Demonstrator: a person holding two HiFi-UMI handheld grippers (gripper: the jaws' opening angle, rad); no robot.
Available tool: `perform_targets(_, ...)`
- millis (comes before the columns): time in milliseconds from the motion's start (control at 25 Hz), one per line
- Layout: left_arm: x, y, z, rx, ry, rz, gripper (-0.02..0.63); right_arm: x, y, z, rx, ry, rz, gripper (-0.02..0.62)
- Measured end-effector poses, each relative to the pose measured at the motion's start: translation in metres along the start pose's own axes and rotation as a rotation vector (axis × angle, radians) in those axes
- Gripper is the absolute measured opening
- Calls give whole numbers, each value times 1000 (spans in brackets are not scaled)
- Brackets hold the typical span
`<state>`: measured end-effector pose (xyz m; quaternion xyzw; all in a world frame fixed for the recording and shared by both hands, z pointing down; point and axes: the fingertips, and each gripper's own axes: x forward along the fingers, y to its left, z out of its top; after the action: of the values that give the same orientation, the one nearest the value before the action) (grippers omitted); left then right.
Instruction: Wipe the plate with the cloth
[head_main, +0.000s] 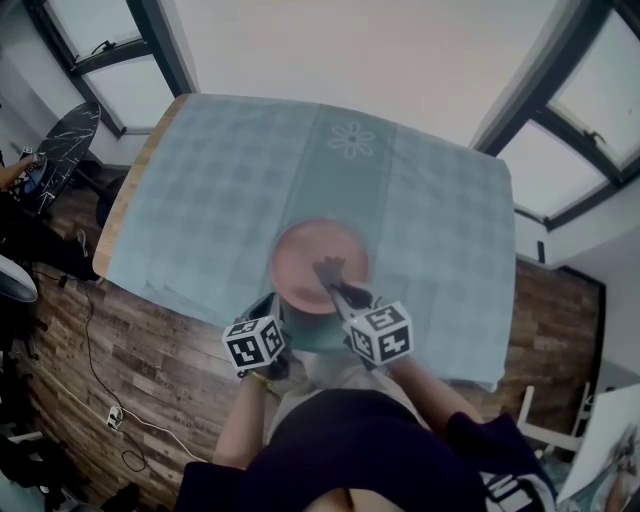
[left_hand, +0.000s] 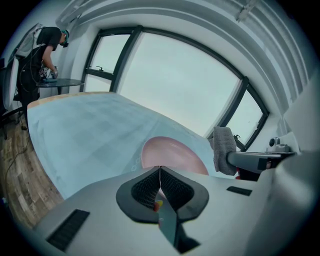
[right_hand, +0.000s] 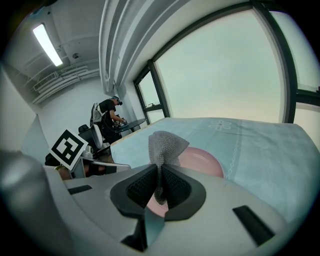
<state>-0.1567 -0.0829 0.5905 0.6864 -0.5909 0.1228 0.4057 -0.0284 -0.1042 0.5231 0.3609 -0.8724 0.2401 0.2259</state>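
Coarse knitted grey cloth (right_hand: 162, 145); smooth matt pink plate (head_main: 300, 258); soft checked tablecloth (head_main: 200, 200)

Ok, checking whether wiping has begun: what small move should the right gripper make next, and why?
Probably lower the right gripper so the cloth presses onto the plate: its jaws pinch the cloth over the plate, but contact isn't clearly visible.

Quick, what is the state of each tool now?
Left tool: closed, nothing visibly gripped.
Right tool: closed on the cloth.
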Motion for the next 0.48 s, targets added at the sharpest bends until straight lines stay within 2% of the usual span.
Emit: perform_targets(480,42,24,13,-1,78,-22,17,44,-29,14,25,29,-51,32)
